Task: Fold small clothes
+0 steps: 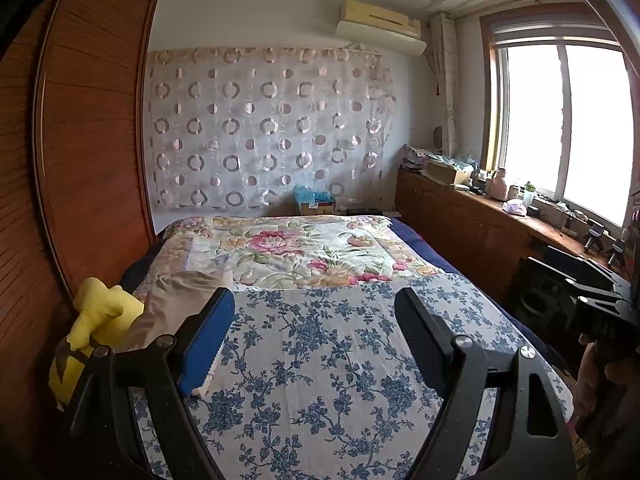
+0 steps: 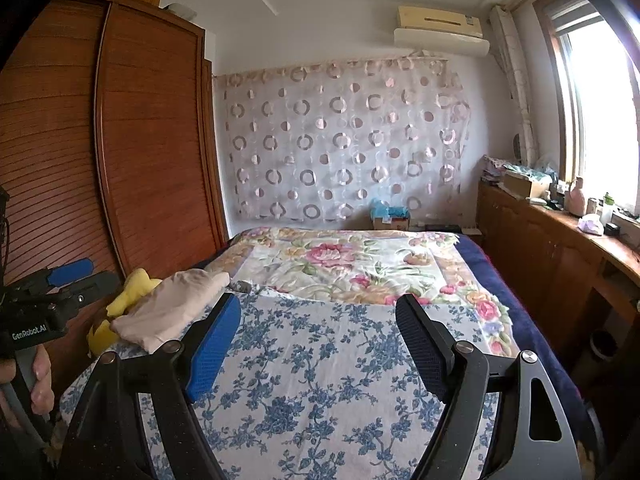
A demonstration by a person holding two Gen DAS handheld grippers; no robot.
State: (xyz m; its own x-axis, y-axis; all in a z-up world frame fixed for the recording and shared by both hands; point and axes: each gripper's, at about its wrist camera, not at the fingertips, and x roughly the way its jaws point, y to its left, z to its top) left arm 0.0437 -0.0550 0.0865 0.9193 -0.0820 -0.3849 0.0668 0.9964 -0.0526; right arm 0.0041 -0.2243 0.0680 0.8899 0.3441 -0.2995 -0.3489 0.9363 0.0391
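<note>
Left wrist view: left gripper (image 1: 314, 322) held above blue flower sheet (image 1: 320, 360) on bed, jaws wide apart, nothing between them
Folded beige cloth (image 1: 172, 308): lying on left side of bed, off to the left of the left jaw, partly behind blue pad (image 1: 206, 344); touching or not, cannot tell
Yellow soft toy (image 1: 96, 328): just beside beige cloth, at bed's left edge, next to wooden wardrobe (image 1: 80, 140)
Right wrist view: right gripper (image 2: 318, 320) also above blue flower sheet (image 2: 320, 380), jaws wide apart, holding nothing
Beige cloth here (image 2: 168, 308): folded into soft pile, left of the left jaw, near edge tucked behind blue pad (image 2: 214, 352)
Yellow toy here (image 2: 124, 300): mostly hidden under and behind beige cloth
Pink flower quilt (image 2: 340, 264): spread over far half of bed, past both jaws, well away from them
Other gripper: left one seen at left edge of right wrist view (image 2: 68, 276), fingers pointing right, gap hard to see from side; right one seen dark at right edge of left wrist view (image 1: 592, 300), hard to make out
Hidden parts: near end of bed cut off by gripper bodies; shelf things by window (image 1: 560, 120) too small to name
</note>
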